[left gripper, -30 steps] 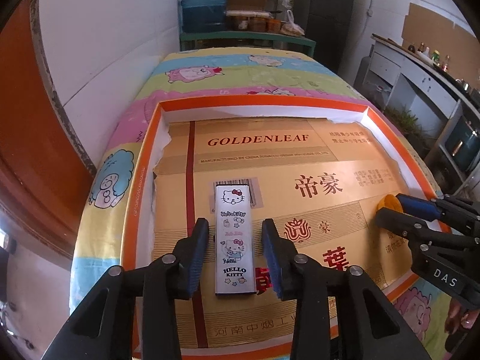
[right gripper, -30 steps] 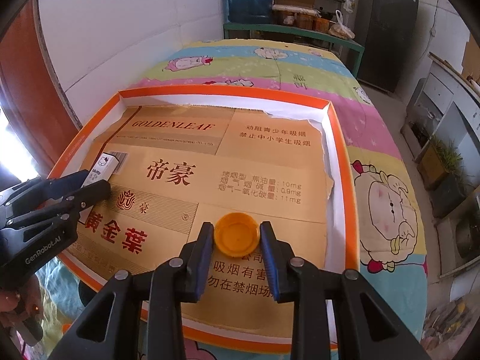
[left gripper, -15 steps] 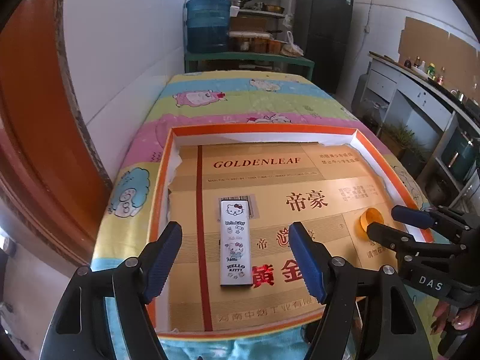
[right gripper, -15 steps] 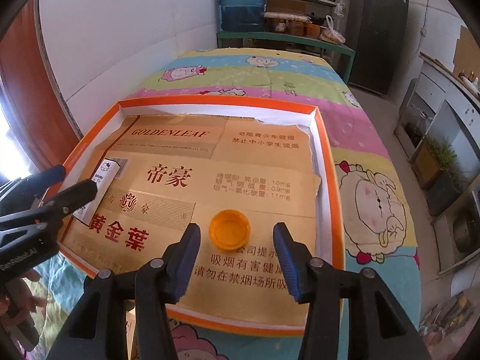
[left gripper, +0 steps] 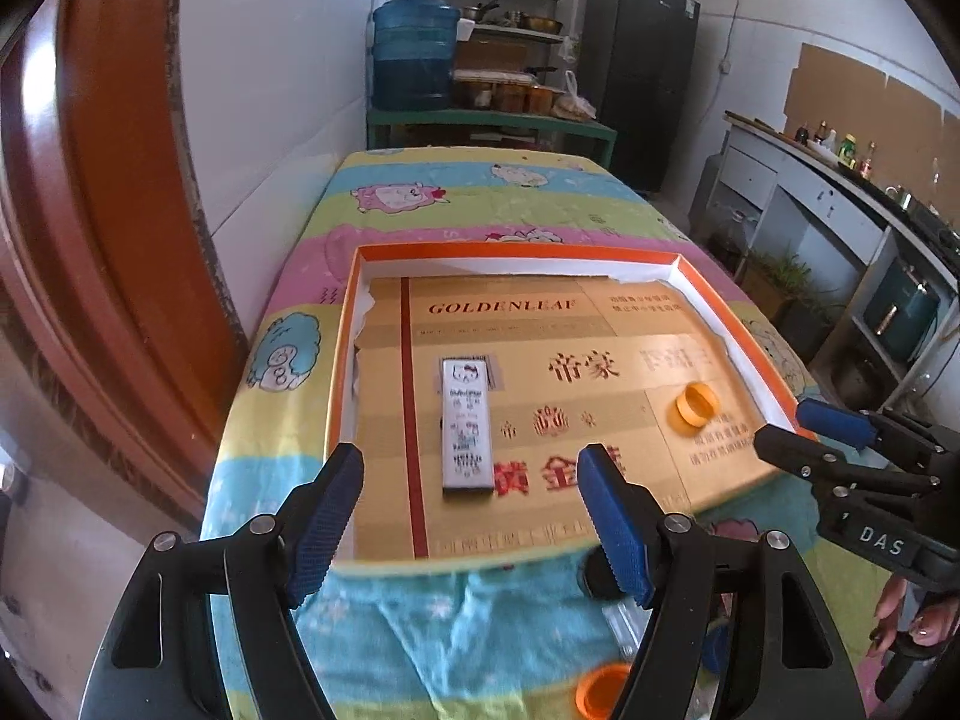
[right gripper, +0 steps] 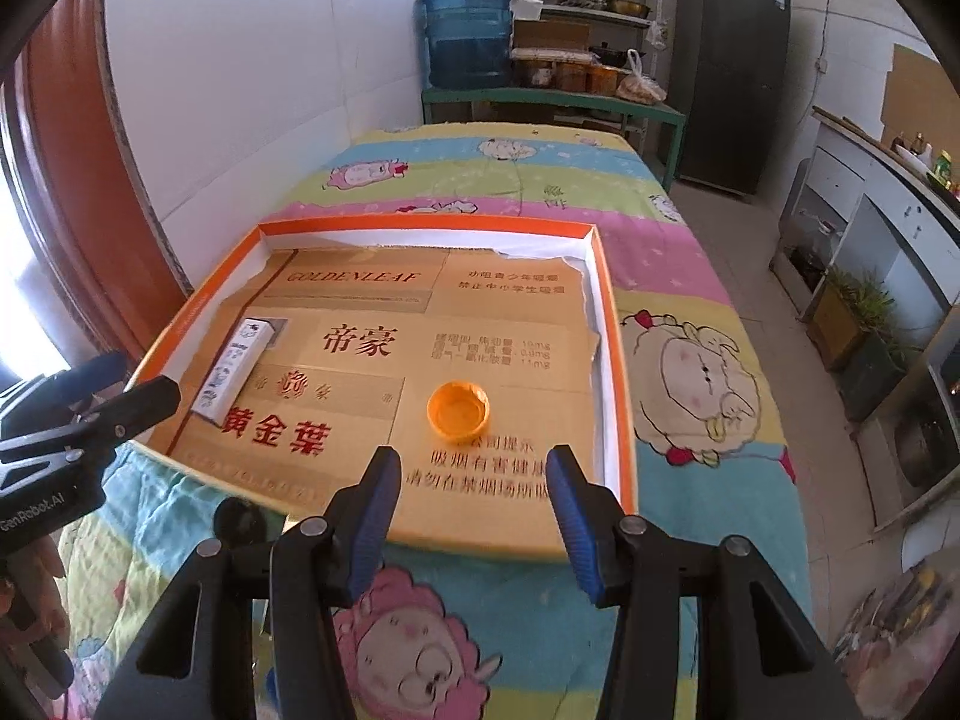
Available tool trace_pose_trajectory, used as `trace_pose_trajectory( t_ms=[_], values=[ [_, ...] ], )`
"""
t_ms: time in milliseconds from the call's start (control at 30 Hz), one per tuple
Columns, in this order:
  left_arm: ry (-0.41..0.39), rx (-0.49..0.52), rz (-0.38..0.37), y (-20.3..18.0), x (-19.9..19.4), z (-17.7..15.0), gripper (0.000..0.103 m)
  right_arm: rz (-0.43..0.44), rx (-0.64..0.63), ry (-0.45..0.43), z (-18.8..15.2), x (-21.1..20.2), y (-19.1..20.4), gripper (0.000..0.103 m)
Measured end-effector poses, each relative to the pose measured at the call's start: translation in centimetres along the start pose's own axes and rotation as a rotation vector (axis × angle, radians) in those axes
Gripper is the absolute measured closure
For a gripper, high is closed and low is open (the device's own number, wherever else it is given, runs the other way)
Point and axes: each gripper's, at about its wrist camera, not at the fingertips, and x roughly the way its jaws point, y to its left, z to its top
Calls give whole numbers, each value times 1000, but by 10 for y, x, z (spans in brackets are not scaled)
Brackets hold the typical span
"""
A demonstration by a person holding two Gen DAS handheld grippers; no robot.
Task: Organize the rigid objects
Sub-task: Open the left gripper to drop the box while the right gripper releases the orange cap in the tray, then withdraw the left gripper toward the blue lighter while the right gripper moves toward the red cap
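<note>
A white Hello Kitty box [left gripper: 465, 426] lies flat in the orange-rimmed cardboard tray [left gripper: 516, 251], left of middle; it also shows in the right wrist view [right gripper: 235, 369]. An orange bottle cap [right gripper: 458, 410] lies open side up in the tray's right part, also seen in the left wrist view [left gripper: 696, 404]. My left gripper [left gripper: 471, 525] is open and empty, pulled back above the tray's near edge. My right gripper [right gripper: 471, 507] is open and empty, back from the cap over the tray's near edge.
The tray [right gripper: 606, 324] lies on a table with a cartoon cloth [right gripper: 690, 372]. Near the table's front edge lie another orange cap [left gripper: 600, 690], a black round thing [left gripper: 594, 570] and a clear item. A wall and an orange door [left gripper: 90, 210] stand on the left, counters [left gripper: 840, 210] on the right.
Both grippers opened, let go of the box and the cap, and drew back and up from the tray. The box and the cap stay where they were set.
</note>
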Motion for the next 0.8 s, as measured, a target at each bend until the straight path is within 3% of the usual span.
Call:
trace_pose_trajectory(
  t_ms=[167,367,800],
  values=[
    [-28,14,25,-3,-20,-12,28,9,5,-24,-13,-20,5,53],
    [-48,-16,-27,2,-48,-22,28,47,22,-26,-32,-37,11,53],
    [-68,-31,-36,4,-89,-52,28,74,17,-43,-69,-65,32,53]
  ],
)
